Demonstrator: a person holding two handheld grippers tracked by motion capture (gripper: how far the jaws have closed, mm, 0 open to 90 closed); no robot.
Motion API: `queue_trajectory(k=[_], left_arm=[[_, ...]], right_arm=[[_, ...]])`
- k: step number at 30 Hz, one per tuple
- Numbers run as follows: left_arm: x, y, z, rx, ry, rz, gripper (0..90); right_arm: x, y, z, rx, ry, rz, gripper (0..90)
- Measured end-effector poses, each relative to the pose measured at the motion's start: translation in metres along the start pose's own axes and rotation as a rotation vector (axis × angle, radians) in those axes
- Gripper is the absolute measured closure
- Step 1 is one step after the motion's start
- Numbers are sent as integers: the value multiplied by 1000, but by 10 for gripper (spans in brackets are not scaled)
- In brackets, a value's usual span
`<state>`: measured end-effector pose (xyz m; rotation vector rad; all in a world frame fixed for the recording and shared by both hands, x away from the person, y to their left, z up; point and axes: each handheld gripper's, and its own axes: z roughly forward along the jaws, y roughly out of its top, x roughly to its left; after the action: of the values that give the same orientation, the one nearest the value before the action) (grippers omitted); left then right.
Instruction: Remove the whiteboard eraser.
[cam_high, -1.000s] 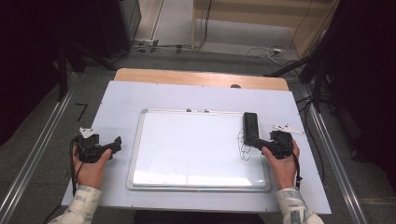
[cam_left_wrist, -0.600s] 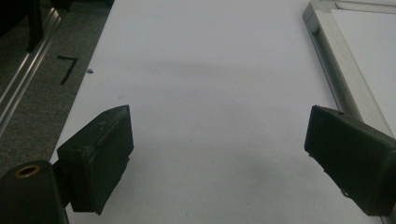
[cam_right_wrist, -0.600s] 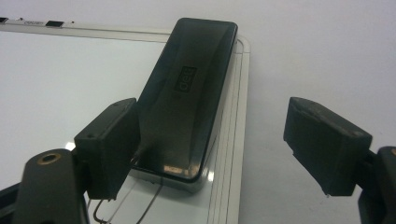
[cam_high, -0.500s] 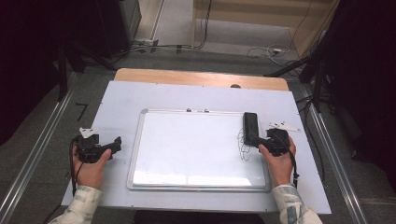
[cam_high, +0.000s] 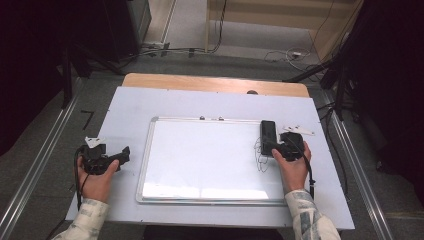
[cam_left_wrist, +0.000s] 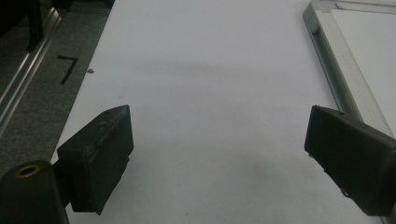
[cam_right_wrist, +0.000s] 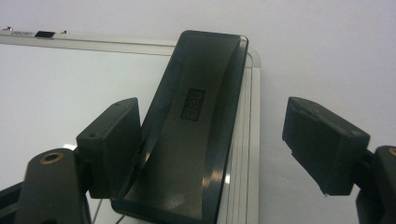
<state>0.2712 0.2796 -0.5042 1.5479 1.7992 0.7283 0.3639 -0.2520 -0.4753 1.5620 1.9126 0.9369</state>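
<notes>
A white whiteboard (cam_high: 210, 160) with a metal frame lies flat on the white table. A black eraser (cam_high: 268, 132) rests on its right edge, just above a black scribble (cam_high: 260, 157). My right gripper (cam_high: 276, 146) is open around the eraser's near end. In the right gripper view the eraser (cam_right_wrist: 196, 126) touches the left jaw, with a gap to the right jaw of that gripper (cam_right_wrist: 215, 149). My left gripper (cam_high: 120, 156) rests open on the bare table left of the board. In the left gripper view, nothing lies between the jaws of that gripper (cam_left_wrist: 219, 154); the board's frame (cam_left_wrist: 345, 70) runs past on the right.
A wooden strip (cam_high: 215, 82) borders the table's far edge. Metal rails (cam_high: 40, 165) run along the floor on both sides. A black tape mark (cam_high: 87, 119) sits on the floor by the left table edge. Cables and dark stands lie beyond the table.
My right gripper has edged forward and slightly left, bringing its jaws around the eraser's near end. The left gripper has stayed where it was.
</notes>
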Motion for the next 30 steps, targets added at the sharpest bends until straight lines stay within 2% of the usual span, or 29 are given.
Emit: queue_trajectory(k=[15,23,30], left_arm=[[0,0,0,2,-5,0,88],[1,0,1,1,-9,-2,88],[1,0,1,1,-9,-2,88]], right_arm=[[13,17,21,16,-32,-9,197],[12,20,35,38,-59,17,277],[15,23,40,55,-82,30,341]])
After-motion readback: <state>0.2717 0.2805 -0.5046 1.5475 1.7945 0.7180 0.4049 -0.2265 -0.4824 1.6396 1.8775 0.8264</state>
